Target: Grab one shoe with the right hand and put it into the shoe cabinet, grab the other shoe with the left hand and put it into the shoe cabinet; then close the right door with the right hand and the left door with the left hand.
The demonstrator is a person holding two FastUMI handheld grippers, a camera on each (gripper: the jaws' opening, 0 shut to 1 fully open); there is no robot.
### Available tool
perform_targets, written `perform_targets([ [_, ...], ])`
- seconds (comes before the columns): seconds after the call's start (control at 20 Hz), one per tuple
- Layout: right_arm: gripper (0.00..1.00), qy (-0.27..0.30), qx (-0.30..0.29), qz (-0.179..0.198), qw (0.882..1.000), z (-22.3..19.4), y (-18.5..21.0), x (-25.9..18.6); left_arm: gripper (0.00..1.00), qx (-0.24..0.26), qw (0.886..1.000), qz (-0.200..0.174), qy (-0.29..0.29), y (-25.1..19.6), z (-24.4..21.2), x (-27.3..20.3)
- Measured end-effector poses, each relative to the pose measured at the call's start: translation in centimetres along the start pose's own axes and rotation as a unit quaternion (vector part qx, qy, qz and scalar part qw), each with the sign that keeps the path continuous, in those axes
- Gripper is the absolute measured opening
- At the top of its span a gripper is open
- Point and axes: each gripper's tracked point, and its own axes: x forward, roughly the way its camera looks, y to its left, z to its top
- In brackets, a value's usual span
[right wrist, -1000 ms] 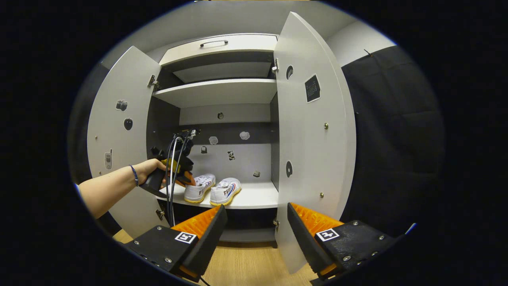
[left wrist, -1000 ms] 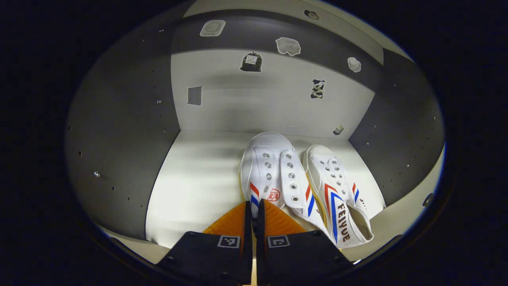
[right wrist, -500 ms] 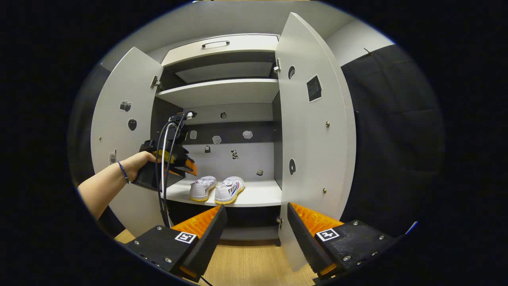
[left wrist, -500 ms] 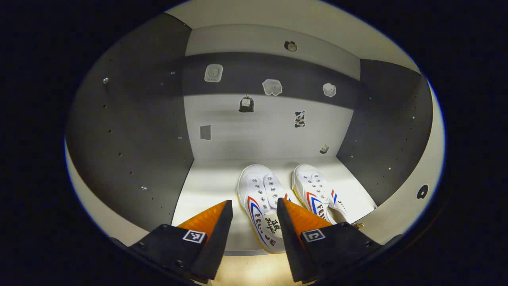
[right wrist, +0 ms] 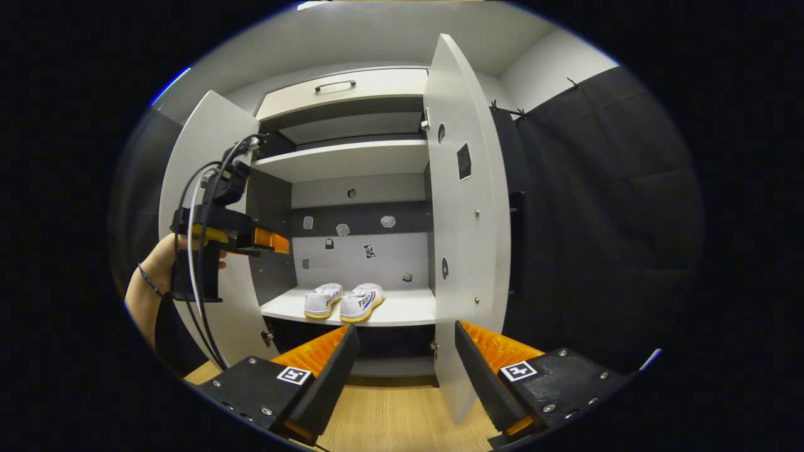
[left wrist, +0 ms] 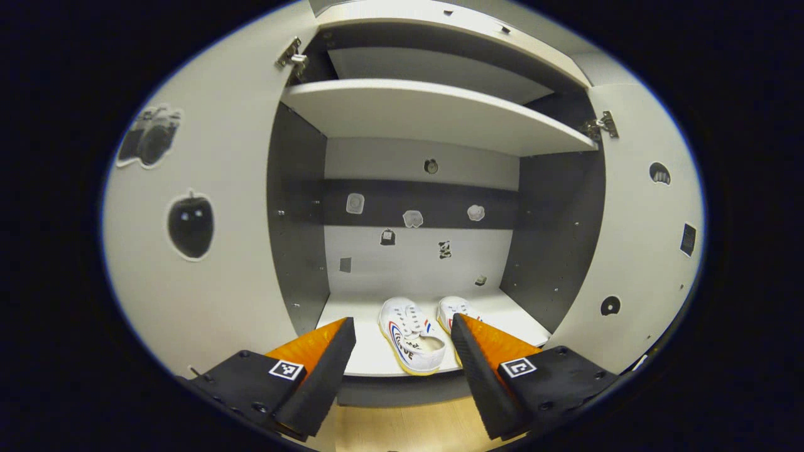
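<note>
Grey-white panel on the far left, that's the left door (right wrist: 188, 163), swung wide open, and in front of it in the right gripper view a hand (right wrist: 164, 263) holds the left gripper (right wrist: 276, 242) level, outside the cabinet and above the shelf line. From its own camera the left gripper (left wrist: 402, 351) has its jaws spread wide with nothing between them; the shoes simply show through the gap farther off.

Moving across: both white shoes sit on the lower shelf (right wrist: 402, 311) inside the shoe cabinet (right wrist: 352, 160). The left shoe (left wrist: 411, 336) lies toes to the back wall, heel near the shelf's front edge, and the right shoe (left wrist: 453, 311) is just beside it, partly hidden behind the finger. In the right gripper view they read as a neat pair, side by side. So by my reading the two placing steps are done.

Further right, the right door (right wrist: 461, 207) stands open, edge-on to the camera. The right gripper (right wrist: 405, 370) hangs low in front of the cabinet, jaws wide apart, empty, close to that door's lower edge but not touching it.

What's left: both doors. Right door first with the right gripper, then the left door with the left.
</note>
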Motion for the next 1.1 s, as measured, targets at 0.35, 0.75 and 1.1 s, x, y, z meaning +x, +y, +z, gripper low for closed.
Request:
perform_targets([
  [0.35,0.94,0.019,-0.011,-0.056,0.998,-1.9,-7.0,-0.9,0.97,0.013,0.998,0.004,-0.060,-0.2,0.9,-10.0],
  [0.75,0.94,0.045,-0.004,-0.108,0.993,-5.7,-15.4,1.4,0.97,0.027,0.995,0.002,-0.091,0.1,0.3,-18.0],
  [1.1,0.94,0.056,-0.016,-0.096,0.994,-8.3,-16.8,5.7,0.96,0.029,0.994,0.005,-0.109,1.4,0.4,-21.8],
])
